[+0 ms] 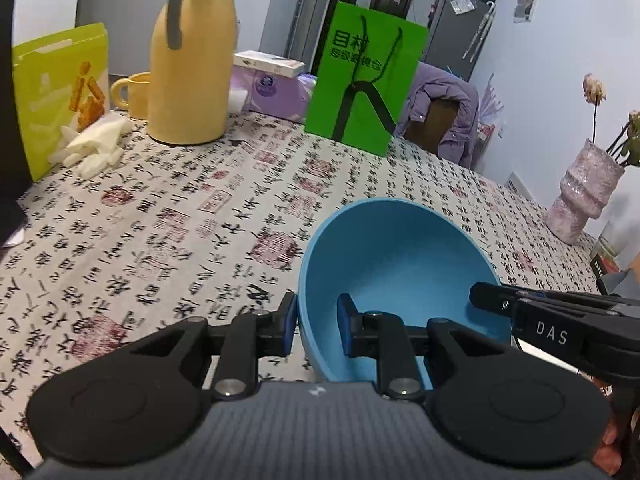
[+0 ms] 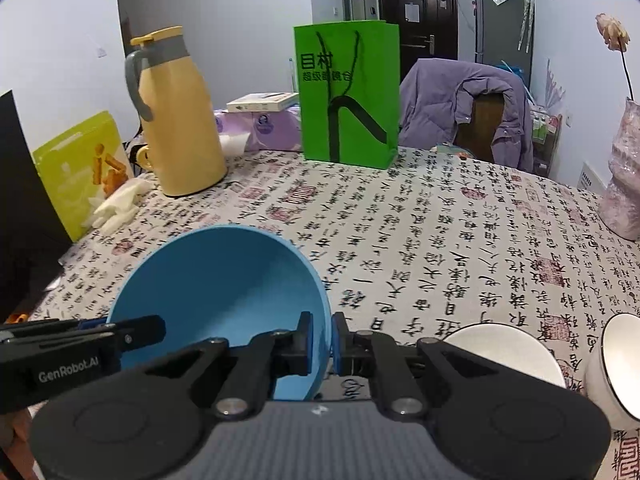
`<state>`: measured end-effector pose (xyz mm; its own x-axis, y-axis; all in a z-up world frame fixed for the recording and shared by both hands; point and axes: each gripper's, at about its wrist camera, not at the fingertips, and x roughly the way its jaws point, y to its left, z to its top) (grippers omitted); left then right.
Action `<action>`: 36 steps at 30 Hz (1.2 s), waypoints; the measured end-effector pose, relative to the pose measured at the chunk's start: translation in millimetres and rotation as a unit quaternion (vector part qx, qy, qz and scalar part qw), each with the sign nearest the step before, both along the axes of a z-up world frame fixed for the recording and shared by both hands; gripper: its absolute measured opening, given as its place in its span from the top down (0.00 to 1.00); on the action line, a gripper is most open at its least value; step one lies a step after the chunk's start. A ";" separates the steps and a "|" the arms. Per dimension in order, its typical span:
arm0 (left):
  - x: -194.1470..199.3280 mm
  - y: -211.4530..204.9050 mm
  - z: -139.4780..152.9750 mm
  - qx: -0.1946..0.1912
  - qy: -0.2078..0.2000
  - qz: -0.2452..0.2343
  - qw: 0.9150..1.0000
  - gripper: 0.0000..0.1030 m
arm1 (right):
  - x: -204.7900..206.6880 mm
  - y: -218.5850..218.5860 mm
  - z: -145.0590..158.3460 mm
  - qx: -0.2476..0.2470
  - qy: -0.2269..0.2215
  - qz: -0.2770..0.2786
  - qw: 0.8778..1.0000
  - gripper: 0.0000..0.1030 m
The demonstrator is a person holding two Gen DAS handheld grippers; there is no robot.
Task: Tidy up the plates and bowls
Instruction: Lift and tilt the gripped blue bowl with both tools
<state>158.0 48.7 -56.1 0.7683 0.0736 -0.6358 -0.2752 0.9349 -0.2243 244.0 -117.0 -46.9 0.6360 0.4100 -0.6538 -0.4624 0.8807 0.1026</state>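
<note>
A blue bowl (image 1: 396,272) is held tilted above the table between both grippers. My left gripper (image 1: 318,326) is shut on the bowl's left rim, one pad outside and one inside. My right gripper (image 2: 323,340) is shut on the opposite rim of the blue bowl (image 2: 224,280). The right gripper also shows in the left wrist view (image 1: 478,298) at the bowl's right edge. Two white bowls (image 2: 508,350) (image 2: 618,364) sit on the table at the lower right of the right wrist view.
The table has a calligraphy-print cloth (image 1: 180,216). At its far side stand a yellow thermos jug (image 1: 192,56), a yellow mug (image 1: 134,94), a green paper bag (image 1: 366,80), a lime bag (image 1: 60,92) and white gloves (image 1: 96,146). A pink vase (image 1: 582,192) stands at right.
</note>
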 end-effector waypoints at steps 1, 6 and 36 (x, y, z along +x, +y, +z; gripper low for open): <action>-3.2 2.5 1.7 0.000 -0.002 0.002 1.000 0.79 | -2.8 3.0 1.2 0.001 0.000 0.002 1.000 0.91; -20.3 18.3 7.6 0.000 -0.008 0.017 1.000 0.79 | -15.7 21.1 5.9 0.003 -0.003 0.014 1.000 0.91; -89.8 95.3 8.4 0.005 -0.009 0.073 0.997 0.79 | -74.3 101.7 4.8 0.004 0.015 0.077 0.997 0.91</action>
